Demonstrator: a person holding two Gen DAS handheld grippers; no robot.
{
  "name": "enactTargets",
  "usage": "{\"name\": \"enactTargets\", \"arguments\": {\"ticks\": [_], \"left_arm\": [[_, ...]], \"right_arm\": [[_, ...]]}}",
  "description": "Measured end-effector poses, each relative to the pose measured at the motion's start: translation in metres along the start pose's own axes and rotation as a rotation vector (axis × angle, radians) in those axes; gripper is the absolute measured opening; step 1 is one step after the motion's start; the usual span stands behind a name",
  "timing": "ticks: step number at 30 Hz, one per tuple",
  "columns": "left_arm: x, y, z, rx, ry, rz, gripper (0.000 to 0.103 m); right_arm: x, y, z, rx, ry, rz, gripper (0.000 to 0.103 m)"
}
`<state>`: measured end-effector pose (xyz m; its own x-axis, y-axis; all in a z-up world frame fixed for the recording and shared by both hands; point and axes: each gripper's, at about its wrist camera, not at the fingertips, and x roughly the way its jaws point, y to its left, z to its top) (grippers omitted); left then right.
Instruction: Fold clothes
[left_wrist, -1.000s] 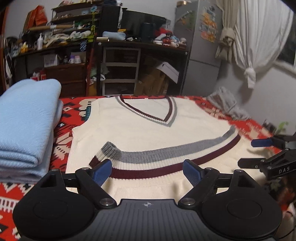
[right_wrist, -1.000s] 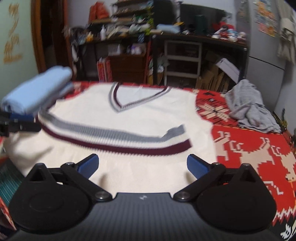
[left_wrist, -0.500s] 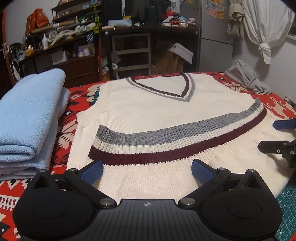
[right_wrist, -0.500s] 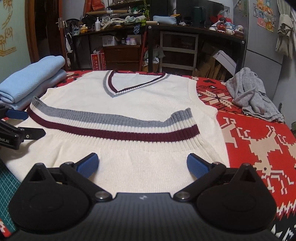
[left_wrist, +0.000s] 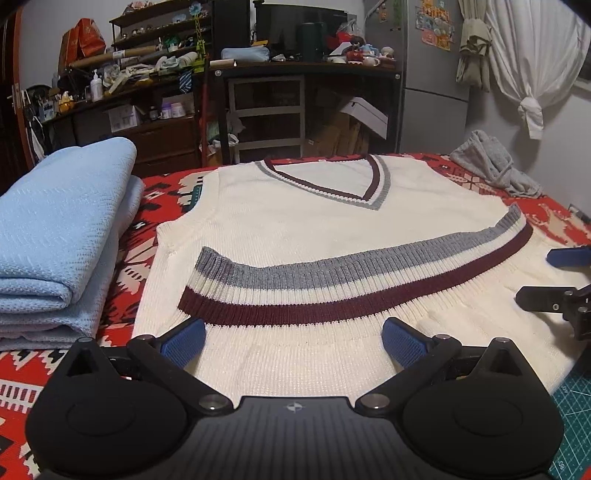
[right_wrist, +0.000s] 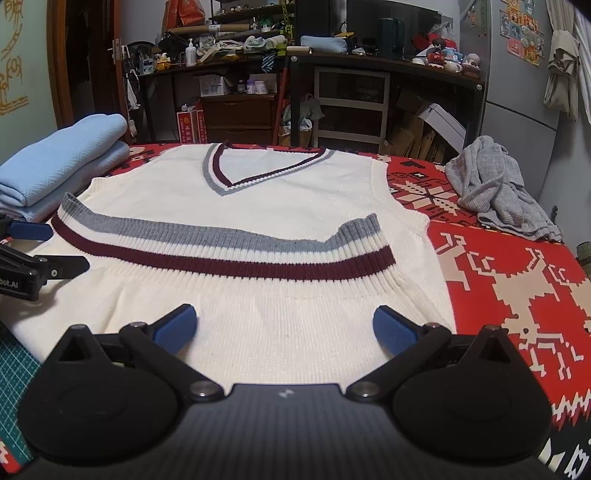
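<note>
Both claws stand wide and empty: left gripper, jaws just opened with nothing between them, and right gripper hover over the near fold of the cream vest, which lies flat mid-cloth on the red patterned cover. Hem already turned up; next fold likely needs fresh grips on the vest's edges.

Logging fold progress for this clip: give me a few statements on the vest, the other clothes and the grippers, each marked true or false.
1. The cream vest has its hem folded up over its body. True.
2. The left gripper is clamped on the hem. False: its jaws stand open, having just opened, with nothing pinched.
3. The light blue stack lies left of the vest. True.
4. The grey garment is neatly folded. False: it lies crumpled.
5. The right gripper is open. True.
</note>
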<state>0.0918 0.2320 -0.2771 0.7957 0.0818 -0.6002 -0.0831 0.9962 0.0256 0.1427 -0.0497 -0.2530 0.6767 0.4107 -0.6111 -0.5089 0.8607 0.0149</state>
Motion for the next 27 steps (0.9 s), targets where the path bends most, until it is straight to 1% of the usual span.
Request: {"name": "enactTargets", "arguments": {"ticks": [4, 11, 13, 14, 16, 18, 21, 22, 23, 24, 25, 26, 27], "left_arm": [[0.0, -0.002, 0.0, 0.002, 0.0, 0.009, 0.103], [0.0, -0.001, 0.0, 0.001, 0.0, 0.001, 0.103], [-0.001, 0.0, 0.0, 0.005, -0.002, -0.004, 0.101], [-0.003, 0.0, 0.001, 0.013, -0.005, -0.008, 0.099], [-0.009, 0.002, 0.004, 0.026, -0.012, -0.017, 0.086], [-0.017, 0.009, 0.009, 0.03, -0.022, -0.033, 0.078], [-0.031, 0.02, 0.018, 0.034, -0.045, -0.061, 0.078], [-0.036, 0.026, 0.022, 0.035, -0.062, -0.07, 0.078], [-0.038, 0.031, 0.026, 0.041, -0.071, -0.075, 0.077], [-0.038, 0.037, 0.028, 0.051, -0.074, -0.081, 0.075], [-0.039, 0.043, 0.031, 0.062, -0.078, -0.086, 0.069], [-0.037, 0.048, 0.034, 0.071, -0.071, -0.093, 0.064], [-0.032, 0.052, 0.035, 0.079, -0.058, -0.104, 0.054]], "right_arm": [[0.0, 0.001, 0.0, 0.0, -0.001, -0.004, 0.103], [0.001, -0.003, 0.0, 0.006, 0.001, 0.006, 0.103], [0.001, -0.004, 0.0, 0.014, -0.004, 0.015, 0.103], [0.0, -0.005, 0.0, 0.02, -0.007, 0.023, 0.102], [-0.008, -0.01, 0.003, 0.034, -0.039, 0.041, 0.099], [-0.018, -0.015, 0.007, 0.042, -0.077, 0.056, 0.096], [-0.033, -0.025, 0.02, 0.02, -0.114, 0.071, 0.091], [-0.035, -0.03, 0.024, 0.013, -0.12, 0.08, 0.088], [-0.036, -0.035, 0.028, 0.002, -0.116, 0.089, 0.081], [-0.036, -0.04, 0.032, -0.008, -0.11, 0.098, 0.078], [-0.034, -0.045, 0.036, -0.015, -0.101, 0.096, 0.073], [-0.032, -0.05, 0.039, -0.022, -0.092, 0.092, 0.066], [-0.028, -0.055, 0.042, -0.03, -0.081, 0.091, 0.062]]}}
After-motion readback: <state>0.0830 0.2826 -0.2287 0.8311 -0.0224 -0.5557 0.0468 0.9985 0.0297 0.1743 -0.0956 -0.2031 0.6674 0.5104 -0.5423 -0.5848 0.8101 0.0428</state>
